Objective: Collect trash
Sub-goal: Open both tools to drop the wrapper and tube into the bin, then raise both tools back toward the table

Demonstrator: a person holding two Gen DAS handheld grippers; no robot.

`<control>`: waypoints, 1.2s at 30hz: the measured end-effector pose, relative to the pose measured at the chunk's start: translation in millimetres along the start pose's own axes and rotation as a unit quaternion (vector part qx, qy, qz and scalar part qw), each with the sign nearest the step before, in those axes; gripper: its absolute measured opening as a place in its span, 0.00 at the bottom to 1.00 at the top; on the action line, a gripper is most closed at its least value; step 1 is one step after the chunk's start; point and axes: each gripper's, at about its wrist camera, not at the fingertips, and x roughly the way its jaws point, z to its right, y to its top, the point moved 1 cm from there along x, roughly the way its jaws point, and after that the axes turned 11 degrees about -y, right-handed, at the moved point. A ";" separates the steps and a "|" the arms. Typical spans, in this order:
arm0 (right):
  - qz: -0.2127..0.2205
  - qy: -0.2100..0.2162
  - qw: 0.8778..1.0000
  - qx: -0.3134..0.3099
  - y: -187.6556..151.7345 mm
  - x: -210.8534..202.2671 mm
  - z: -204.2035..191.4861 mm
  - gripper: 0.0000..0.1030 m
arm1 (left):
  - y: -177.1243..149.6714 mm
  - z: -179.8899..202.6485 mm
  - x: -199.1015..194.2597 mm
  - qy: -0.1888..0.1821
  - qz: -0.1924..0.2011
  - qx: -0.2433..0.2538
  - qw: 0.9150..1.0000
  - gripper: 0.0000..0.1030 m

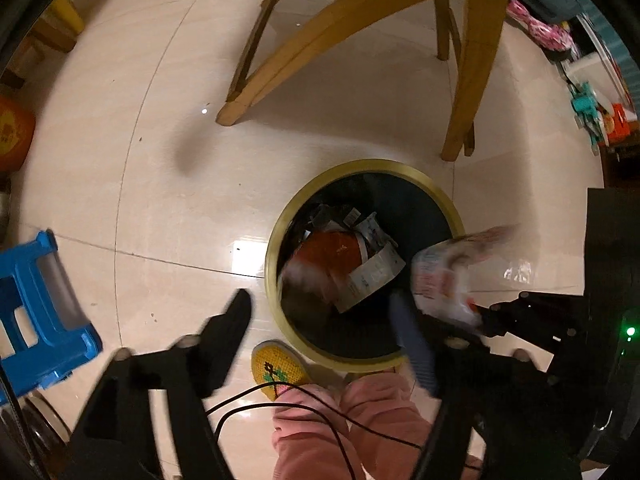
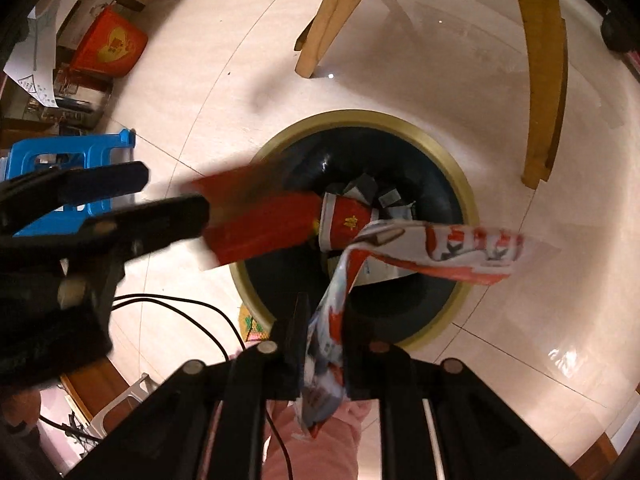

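Note:
A round dark trash bin with a gold rim (image 1: 280,236) (image 2: 464,172) stands on the tiled floor, with a red paper cup (image 2: 352,222) and paper scraps (image 1: 372,276) inside. My left gripper (image 1: 326,320) is open above the bin's near edge; a blurred red packet (image 2: 260,220) (image 1: 320,260) is in the air just off its fingertips, over the bin's left rim. My right gripper (image 2: 324,316) is shut on a white and red plastic wrapper (image 2: 420,248) (image 1: 444,276), which hangs over the bin's right side.
Wooden chair legs (image 1: 320,40) (image 2: 544,80) stand behind the bin. A blue plastic stool (image 1: 36,304) (image 2: 72,168) is at the left. A red box (image 2: 110,44) and clutter lie far left. My slipper (image 1: 280,368) and pink trouser leg (image 1: 340,432) are near the bin.

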 end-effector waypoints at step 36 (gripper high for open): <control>0.124 -0.030 0.989 0.077 -61.1 -241.8 -23.8 0.43 | -58.7 57.4 -297.7 0.066 0.125 0.018 0.990 0.76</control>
